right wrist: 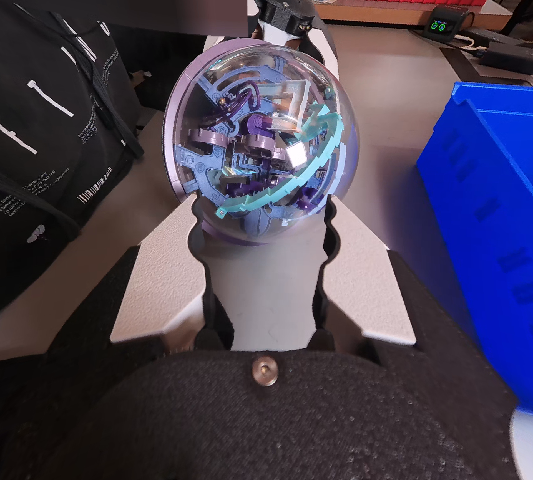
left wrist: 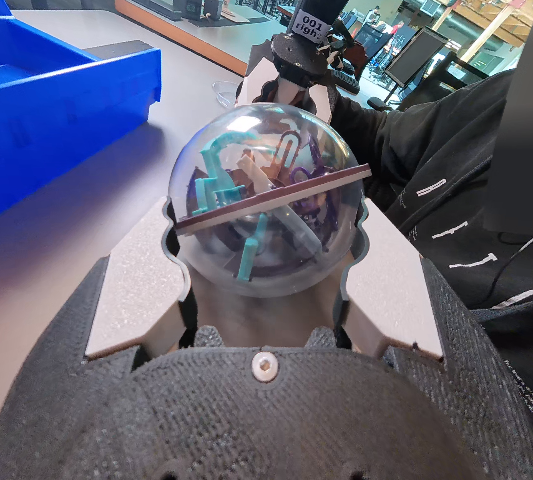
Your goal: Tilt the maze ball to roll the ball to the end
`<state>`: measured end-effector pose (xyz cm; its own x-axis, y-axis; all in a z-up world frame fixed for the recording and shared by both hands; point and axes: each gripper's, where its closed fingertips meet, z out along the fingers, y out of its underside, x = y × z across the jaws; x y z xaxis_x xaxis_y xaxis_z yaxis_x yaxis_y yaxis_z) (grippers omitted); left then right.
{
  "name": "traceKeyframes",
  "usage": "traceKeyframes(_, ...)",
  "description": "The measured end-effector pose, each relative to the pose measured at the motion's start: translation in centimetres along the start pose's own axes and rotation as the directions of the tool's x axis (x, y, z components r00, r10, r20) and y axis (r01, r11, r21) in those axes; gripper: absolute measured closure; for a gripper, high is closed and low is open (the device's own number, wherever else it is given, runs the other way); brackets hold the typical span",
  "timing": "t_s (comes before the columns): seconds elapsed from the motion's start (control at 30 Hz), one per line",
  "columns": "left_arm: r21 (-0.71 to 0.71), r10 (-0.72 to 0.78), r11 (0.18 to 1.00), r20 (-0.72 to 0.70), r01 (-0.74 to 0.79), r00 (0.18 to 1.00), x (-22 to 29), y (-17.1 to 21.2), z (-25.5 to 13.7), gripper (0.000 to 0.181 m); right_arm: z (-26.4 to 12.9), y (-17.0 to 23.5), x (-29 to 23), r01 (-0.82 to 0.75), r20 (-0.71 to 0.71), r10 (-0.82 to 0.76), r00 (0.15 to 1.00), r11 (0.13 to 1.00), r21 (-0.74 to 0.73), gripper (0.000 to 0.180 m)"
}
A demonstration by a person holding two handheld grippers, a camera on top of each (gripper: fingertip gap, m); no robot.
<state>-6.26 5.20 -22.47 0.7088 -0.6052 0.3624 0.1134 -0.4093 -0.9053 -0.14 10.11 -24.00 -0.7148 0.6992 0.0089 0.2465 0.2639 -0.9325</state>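
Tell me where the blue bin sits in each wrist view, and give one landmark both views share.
Left wrist view: blue bin fills the left edge, on the table left of the maze ball.
Right wrist view: blue bin fills the right edge, right of the maze ball.
Shared landmark: the clear maze ball, held between both grippers.

Clear maze ball with teal and purple tracks, blue bin
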Motion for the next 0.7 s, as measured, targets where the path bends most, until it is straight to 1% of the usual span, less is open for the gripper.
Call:
traceKeyframes(0.27,-0.006,-0.023,1.0,-0.026,0.023,0.999,-0.4,-0.2,0.1,0.058,-0.1,0.1,0.2,-0.009,-0.007,0.009,1.0,1.0,0.003,0.098)
traceKeyframes(0.7,-0.027,-0.136,0.991,-0.077,0.134,0.988,-1.6,-0.9,0.4,0.058,-0.1,0.8,0.8,-0.028,-0.024,0.028,0.999,1.0,-0.011,0.1)
